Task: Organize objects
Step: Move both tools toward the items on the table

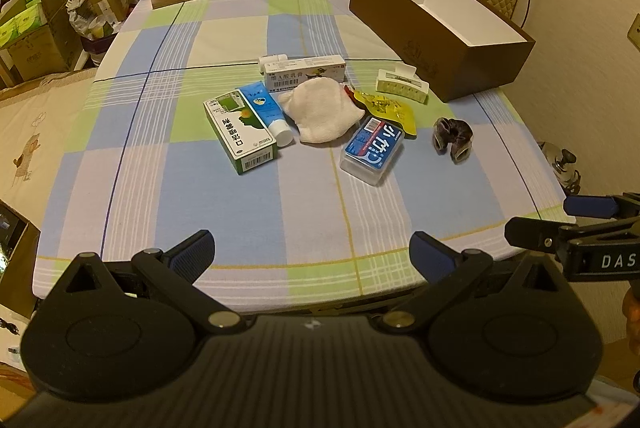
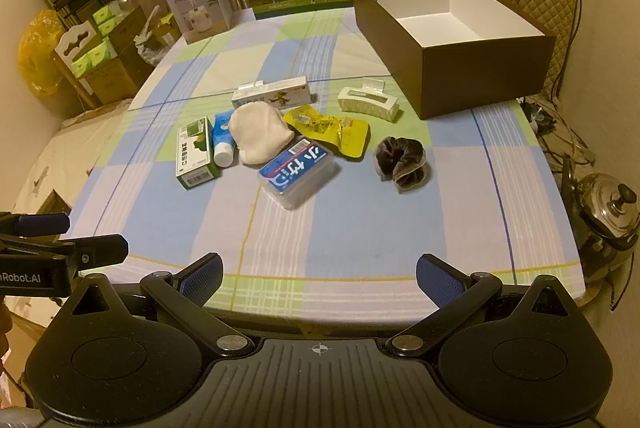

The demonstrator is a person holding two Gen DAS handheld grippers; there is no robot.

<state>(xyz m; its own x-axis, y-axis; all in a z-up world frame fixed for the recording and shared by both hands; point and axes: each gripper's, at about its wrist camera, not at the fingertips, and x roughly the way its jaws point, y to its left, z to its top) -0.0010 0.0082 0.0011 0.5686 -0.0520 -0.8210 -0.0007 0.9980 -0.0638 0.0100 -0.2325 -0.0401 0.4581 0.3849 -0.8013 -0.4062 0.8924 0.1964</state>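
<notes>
Ahead, fluffy white cloth (image 1: 320,109), velvet scrunchie (image 2: 401,161), rectangular brown box (image 2: 452,39), both grippers' fingers spread, empty.

Warm, yellowish indoor light falls evenly from above, leaving only short, soft shadows under the objects on the checked tablecloth (image 1: 304,187). Both fisheye views bend straight lines and darken to black at the corners. The centre is sharp, with slight softening and noise toward the dim edges.
</notes>
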